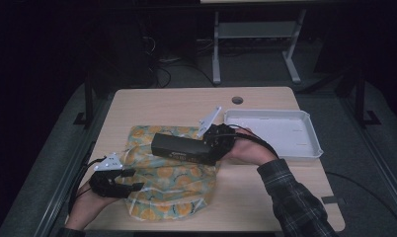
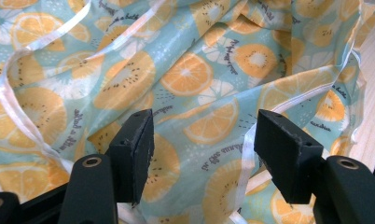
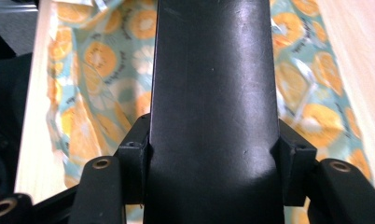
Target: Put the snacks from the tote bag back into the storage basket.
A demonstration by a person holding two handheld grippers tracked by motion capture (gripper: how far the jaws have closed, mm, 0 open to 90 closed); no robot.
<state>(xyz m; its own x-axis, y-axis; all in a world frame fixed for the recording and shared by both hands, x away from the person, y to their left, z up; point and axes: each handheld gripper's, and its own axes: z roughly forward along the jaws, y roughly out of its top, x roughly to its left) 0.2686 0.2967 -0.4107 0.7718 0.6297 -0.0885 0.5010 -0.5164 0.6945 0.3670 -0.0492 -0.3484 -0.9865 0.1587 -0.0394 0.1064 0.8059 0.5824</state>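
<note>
- Near the worktop's (image 1: 186, 101) front-left corner, we see the left tool (image 1: 132, 179) at the fruit-print bag's (image 1: 172, 192) left edge, jaws apart, gripping nothing.
- Its own view shows bag fabric (image 2: 195, 79) between the spread pads, untouched.
- Mid-worktop, the right tool (image 1: 206, 148) clamps a black box (image 1: 179, 147) over the bag.
- A white tray (image 1: 305, 131) fills the far-right corner; the far-left is bare wood.

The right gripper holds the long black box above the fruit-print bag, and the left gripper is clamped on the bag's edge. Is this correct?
Not quite. The left gripper is open: the left gripper view shows its jaws apart over the orange-patterned plastic bag, not clamped. The right gripper does hold the long black box.
</note>
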